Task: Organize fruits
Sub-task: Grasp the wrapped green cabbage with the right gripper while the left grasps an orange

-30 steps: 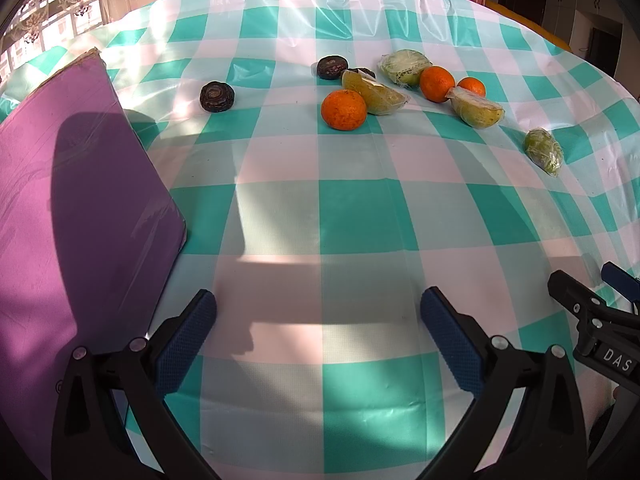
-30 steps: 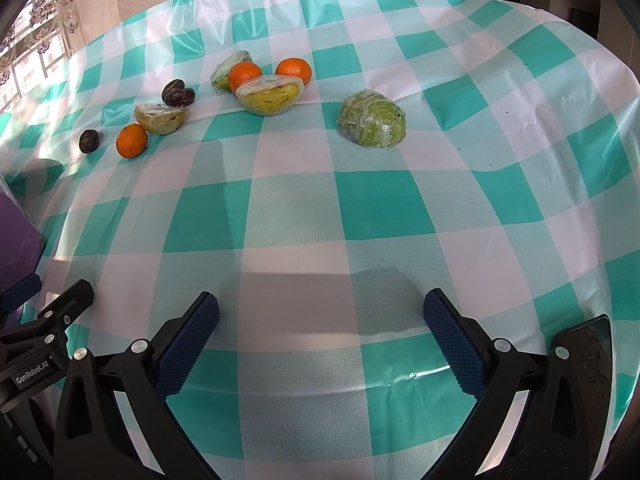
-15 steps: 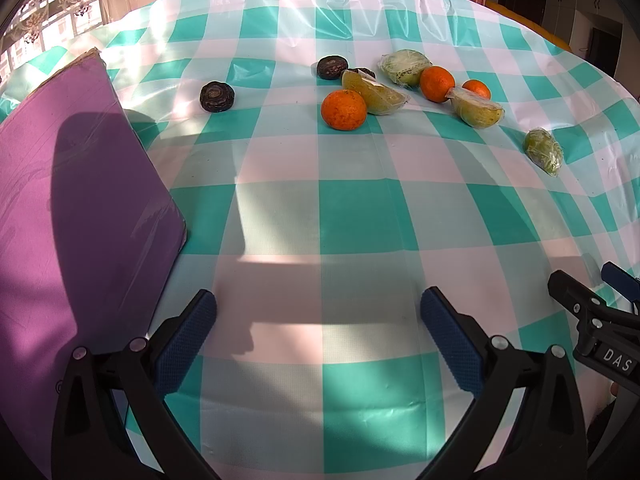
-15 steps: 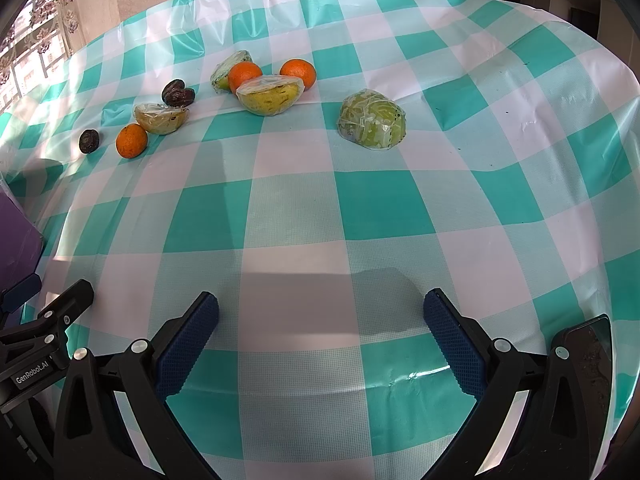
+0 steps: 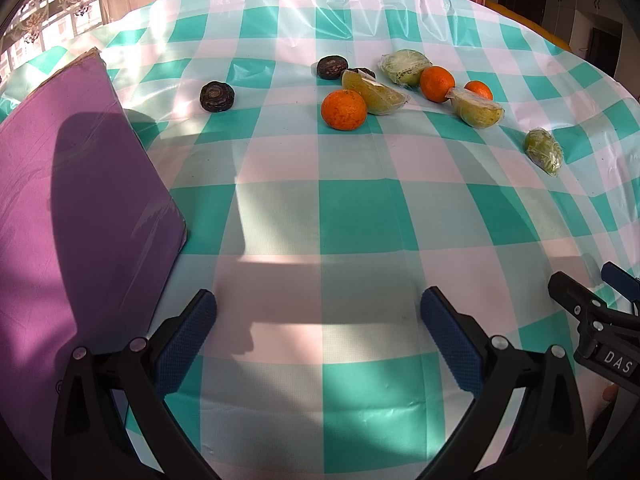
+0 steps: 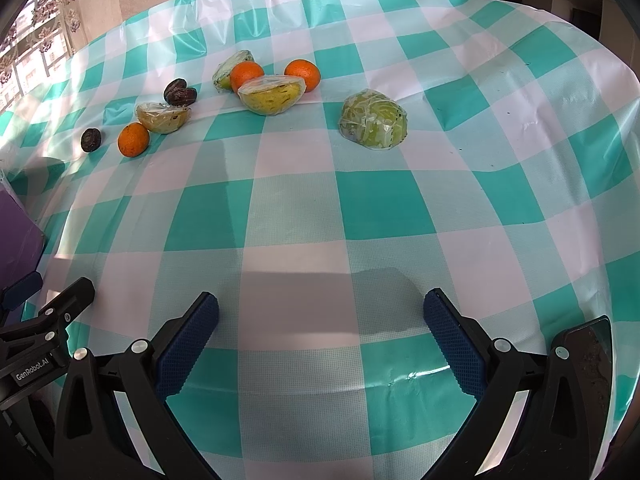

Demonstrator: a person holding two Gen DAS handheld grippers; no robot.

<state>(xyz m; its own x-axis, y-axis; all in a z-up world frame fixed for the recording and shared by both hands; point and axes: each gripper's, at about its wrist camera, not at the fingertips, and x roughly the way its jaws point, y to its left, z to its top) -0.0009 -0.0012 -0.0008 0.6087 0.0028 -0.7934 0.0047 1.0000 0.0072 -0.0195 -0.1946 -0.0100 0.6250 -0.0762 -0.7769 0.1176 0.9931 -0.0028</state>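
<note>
Fruit lies scattered across the far half of a teal-and-white checked tablecloth (image 5: 352, 216). In the left wrist view I see an orange (image 5: 343, 109), a wrapped yellow wedge (image 5: 376, 90), a dark fruit (image 5: 216, 97), two more oranges, a second wrapped wedge (image 5: 478, 109) and wrapped green halves (image 5: 543, 151). The right wrist view has the wrapped green half (image 6: 374, 124) nearest, then a wrapped yellow piece (image 6: 271, 94) and oranges (image 6: 133, 140). My left gripper (image 5: 318, 324) and right gripper (image 6: 320, 324) both stand open and empty, well short of the fruit.
A purple board (image 5: 76, 216) lies at the left of the table, its corner (image 6: 18, 236) showing in the right wrist view. Each gripper's body appears at the edge of the other's view. The table's round edge drops off at the right.
</note>
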